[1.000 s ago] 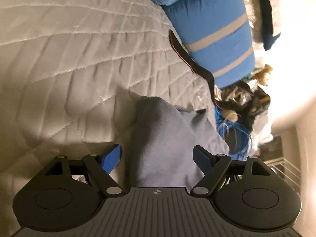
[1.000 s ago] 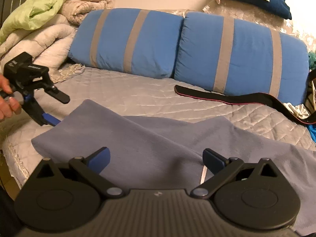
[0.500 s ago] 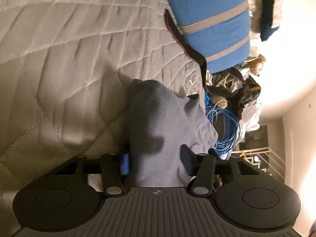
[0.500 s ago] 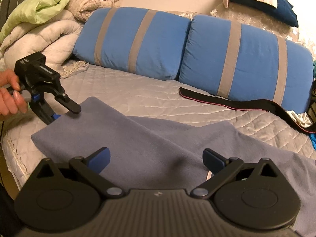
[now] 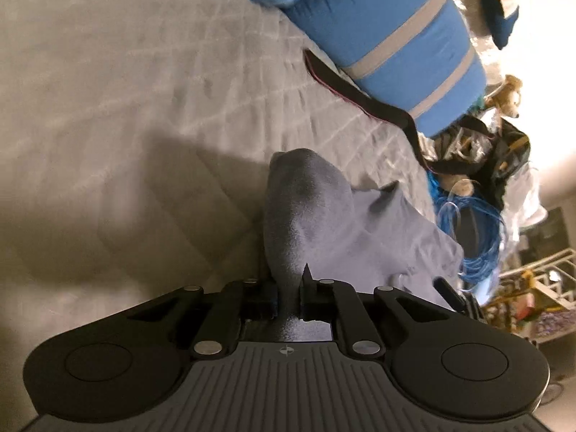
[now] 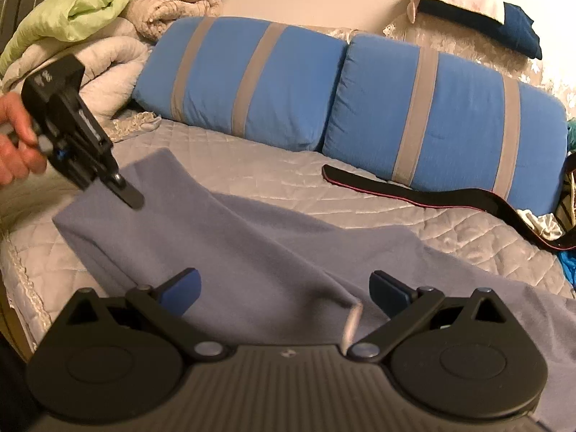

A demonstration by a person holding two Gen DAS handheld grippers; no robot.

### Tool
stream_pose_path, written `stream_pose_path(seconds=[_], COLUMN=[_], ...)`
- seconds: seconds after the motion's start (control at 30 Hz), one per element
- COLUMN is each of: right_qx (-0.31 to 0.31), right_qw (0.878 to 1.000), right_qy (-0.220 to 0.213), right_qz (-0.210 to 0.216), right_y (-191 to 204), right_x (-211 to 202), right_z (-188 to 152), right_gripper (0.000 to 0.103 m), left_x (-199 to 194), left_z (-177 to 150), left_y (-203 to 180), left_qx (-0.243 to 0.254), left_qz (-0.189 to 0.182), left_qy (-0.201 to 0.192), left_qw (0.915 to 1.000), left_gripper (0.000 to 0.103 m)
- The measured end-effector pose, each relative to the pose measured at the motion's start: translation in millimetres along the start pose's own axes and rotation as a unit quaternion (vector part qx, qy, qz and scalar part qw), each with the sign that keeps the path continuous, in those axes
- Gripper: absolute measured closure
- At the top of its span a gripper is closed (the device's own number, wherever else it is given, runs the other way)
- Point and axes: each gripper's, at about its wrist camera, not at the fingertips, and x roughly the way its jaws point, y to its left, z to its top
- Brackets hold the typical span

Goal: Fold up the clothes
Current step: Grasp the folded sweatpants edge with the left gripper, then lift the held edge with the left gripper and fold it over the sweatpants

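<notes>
A grey-blue garment (image 6: 270, 252) lies spread across the quilted bed (image 6: 273, 176). My left gripper (image 5: 289, 298) is closing its jaws on the garment's left corner (image 5: 309, 216), and the cloth is pinched between the pads and raised off the quilt. The right wrist view shows that gripper (image 6: 108, 183) at the left, held by a hand (image 6: 14, 144), with the cloth pulled up into a ridge beneath it. My right gripper (image 6: 284, 289) hovers open over the garment's near edge, with cloth below its fingers but none between the pads.
Two blue pillows with grey stripes (image 6: 252, 82) (image 6: 450, 115) line the back of the bed. A black strap (image 6: 432, 190) lies in front of them. Piled blankets (image 6: 108, 18) sit at the back left. A coil of blue cable (image 5: 468, 223) and clutter lie beyond the bed's far side.
The left gripper went from wide open around the garment's corner to closed on it, then rose, lifting the corner off the quilt. The right gripper kept still.
</notes>
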Motion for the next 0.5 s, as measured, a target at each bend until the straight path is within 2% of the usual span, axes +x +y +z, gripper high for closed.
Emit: stream_pose_path(seconds=[0.13,0.23,0.3,0.37,0.43,0.5], right_qx=[-0.001,-0.001,-0.003,-0.006,-0.008,-0.010], right_qw=[1.000,1.000,1.000,1.000,0.999,0.999], right_qy=[-0.007,-0.015,-0.021,-0.027,-0.032,-0.037], right_qz=[0.000,0.002,0.002,0.005,0.008,0.011], right_y=[-1,-2,-2,0,2,4], right_x=[-4,-8,-11,-13,-15,-17], right_z=[0,1,1,2,3,4], right_gripper=[0.000,0.000,0.000,0.000,0.000,0.000], left_x=[-44,-89,-123,-153,-178,-186], left_z=[8,10,15,20,23,24], left_y=[24,38,43,46,44,27], left_qx=[-0.028,-0.035,-0.040,-0.045,-0.061,-0.059], left_qz=[0.058,0.117,0.173,0.229,0.268,0.280], left_qy=[-0.005,-0.016,-0.031,-0.049,-0.066,-0.072], left_qw=[0.9979,0.9924,0.9836,0.9711,0.9593,0.9554], left_gripper=[0.094,0.094,0.094,0.094,0.094,0.094])
